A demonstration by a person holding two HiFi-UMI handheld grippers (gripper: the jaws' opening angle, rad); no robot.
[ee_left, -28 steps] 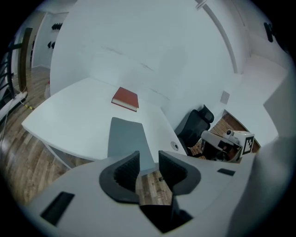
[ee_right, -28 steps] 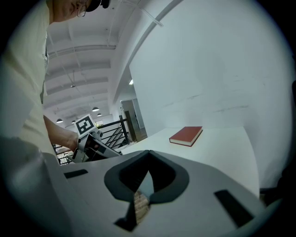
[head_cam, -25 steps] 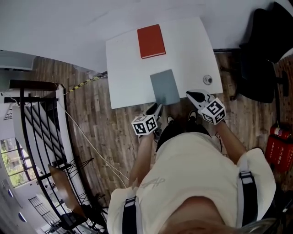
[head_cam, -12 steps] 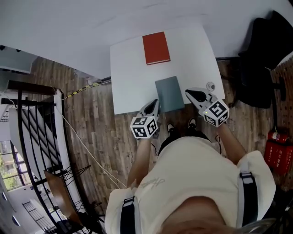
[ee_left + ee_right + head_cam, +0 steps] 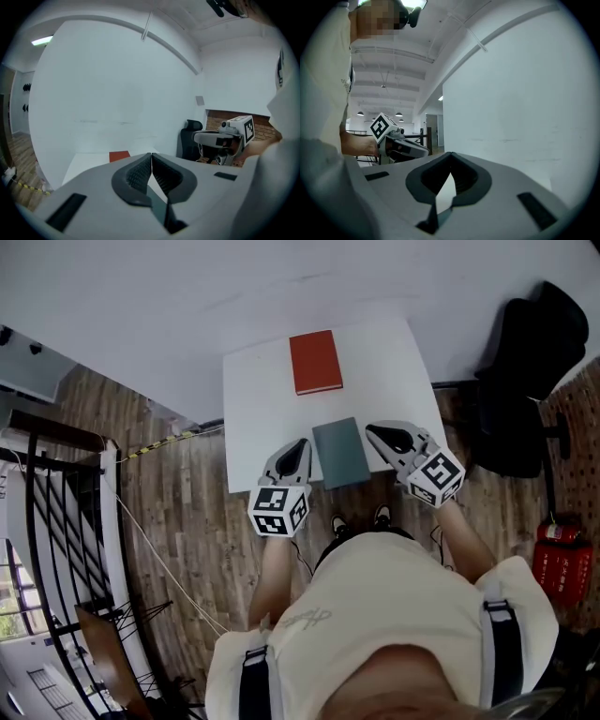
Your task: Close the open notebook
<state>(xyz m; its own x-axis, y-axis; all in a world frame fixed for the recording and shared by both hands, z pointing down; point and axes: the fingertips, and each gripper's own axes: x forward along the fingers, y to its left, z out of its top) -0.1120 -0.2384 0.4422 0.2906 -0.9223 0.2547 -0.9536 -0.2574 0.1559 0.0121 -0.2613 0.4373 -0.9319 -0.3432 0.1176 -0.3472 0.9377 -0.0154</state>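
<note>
A grey-green notebook (image 5: 340,452) lies closed at the near edge of the white table (image 5: 258,409). A red notebook (image 5: 316,362) lies closed at the far side and also shows low in the left gripper view as a red notebook (image 5: 119,155). My left gripper (image 5: 299,444) hangs left of the grey-green notebook, above the table's near edge. Its pads meet with nothing between them (image 5: 151,154). My right gripper (image 5: 374,429) hangs right of that notebook, and its tips (image 5: 450,153) touch, also empty. Each gripper shows in the other's view: right gripper (image 5: 202,137), left gripper (image 5: 417,151).
A black office chair (image 5: 520,362) stands right of the table. A red fire extinguisher (image 5: 555,563) is on the wood floor at the far right. A black railing (image 5: 56,521) and a stairwell lie to the left. A white wall rises behind the table.
Both grippers have risen off the table's near edge toward the camera. The left gripper's jaws have closed. The grey-green notebook lies where it was.
</note>
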